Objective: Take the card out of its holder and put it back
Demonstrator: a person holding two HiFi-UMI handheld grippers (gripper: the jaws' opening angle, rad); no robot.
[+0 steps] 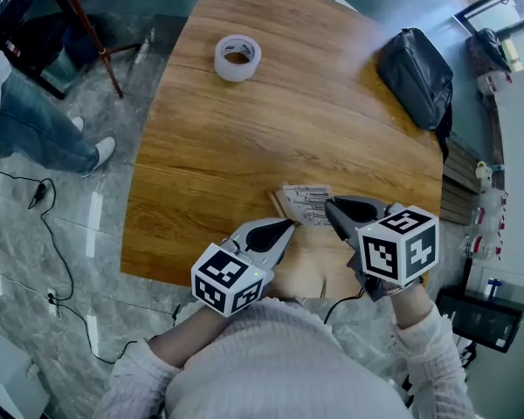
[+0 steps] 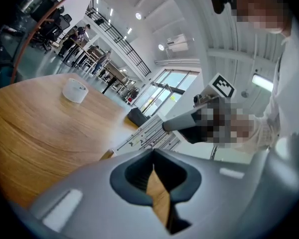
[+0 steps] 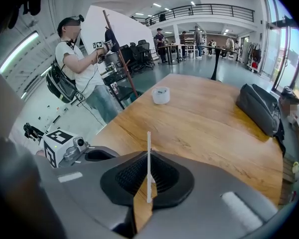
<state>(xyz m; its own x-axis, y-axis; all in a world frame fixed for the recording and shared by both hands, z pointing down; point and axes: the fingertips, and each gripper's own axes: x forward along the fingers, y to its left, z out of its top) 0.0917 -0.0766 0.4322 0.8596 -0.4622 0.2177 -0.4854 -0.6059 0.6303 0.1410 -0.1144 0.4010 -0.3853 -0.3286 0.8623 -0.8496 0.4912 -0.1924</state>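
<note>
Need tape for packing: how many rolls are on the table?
1. The tape roll lies far across the table, left of the black bag; another could hide behind it.

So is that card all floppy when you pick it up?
Probably not: the card stands straight up from the right gripper without drooping, so fairly stiff. It looks very thin, so likely light and bendable if pushed.

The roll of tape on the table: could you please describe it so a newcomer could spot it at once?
Start at the big wooden table and look to its far end, at the top of the head view. Left of the black bag, lying flat and alone, is the roll of tape: a whitish ring with an open centre, the only round thing on the tabletop.
</note>
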